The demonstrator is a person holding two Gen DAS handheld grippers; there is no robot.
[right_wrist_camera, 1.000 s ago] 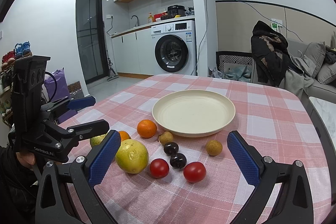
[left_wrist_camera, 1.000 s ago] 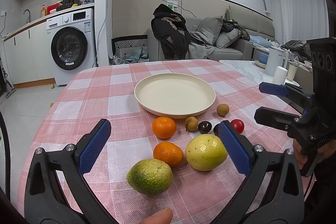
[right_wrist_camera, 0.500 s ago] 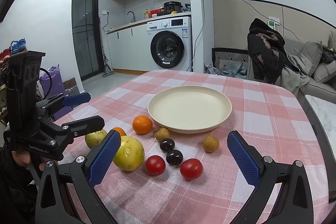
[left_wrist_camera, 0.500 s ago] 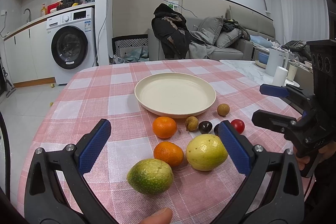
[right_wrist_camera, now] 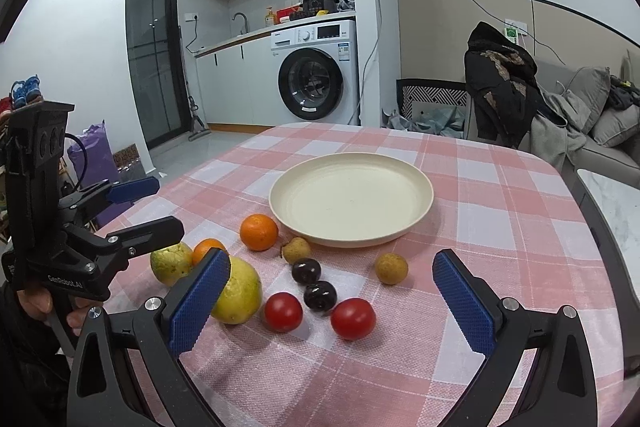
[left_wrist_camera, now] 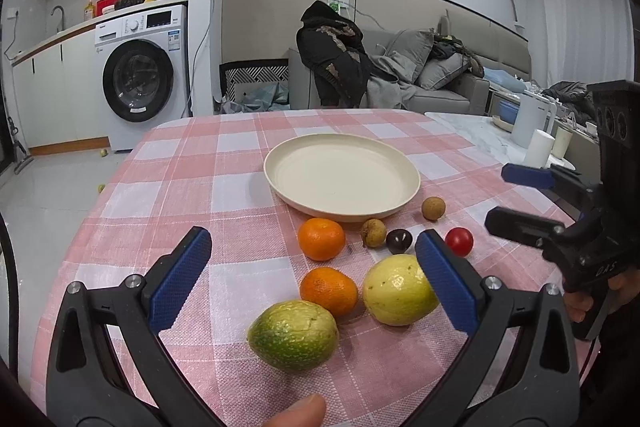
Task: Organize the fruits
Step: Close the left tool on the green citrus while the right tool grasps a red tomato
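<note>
Left claw [left_wrist_camera: 312, 255] spread wide, gripping nothing, hovering low over the near fruit; right claw [right_wrist_camera: 332, 291] likewise wide open and empty, poised above the tomatoes. Between the left fingers: green fruit [left_wrist_camera: 293, 334] nearest, small orange [left_wrist_camera: 329, 291] just behind it, yellow fruit [left_wrist_camera: 398, 289] beside the right pad. Farther on, second orange [left_wrist_camera: 321, 239] just short of the plate [left_wrist_camera: 280, 183], then two brown longans [left_wrist_camera: 374, 233] [left_wrist_camera: 433, 207], one close against the plate rim and one a little apart from it, plus two dark plums [right_wrist_camera: 306, 271] [right_wrist_camera: 320, 295] and two red tomatoes [right_wrist_camera: 283, 311] [right_wrist_camera: 353, 313] seen from the right view. Plate bare, nothing yet moved onto it, so probably the very start of sorting. Best done by lowering over one fruit only, pads straddling its widest part, closing gently since round skins roll and tomatoes bruise; green fruit likely the easiest first pick for the left side, being nearest and free on most sides, though the orange sits close behind. Worth keeping the two claws well apart to avoid a knock. Underneath, pink and white checked cloth [left_wrist_camera: 180, 187] over a rounded table. Beyond, washing machine [left_wrist_camera: 140, 83] under a counter, dark coat [left_wrist_camera: 332, 55] draped over a chair, grey sofa [left_wrist_camera: 440, 67] with cushions, white jug [left_wrist_camera: 530, 123] on a marble side surface.
</note>
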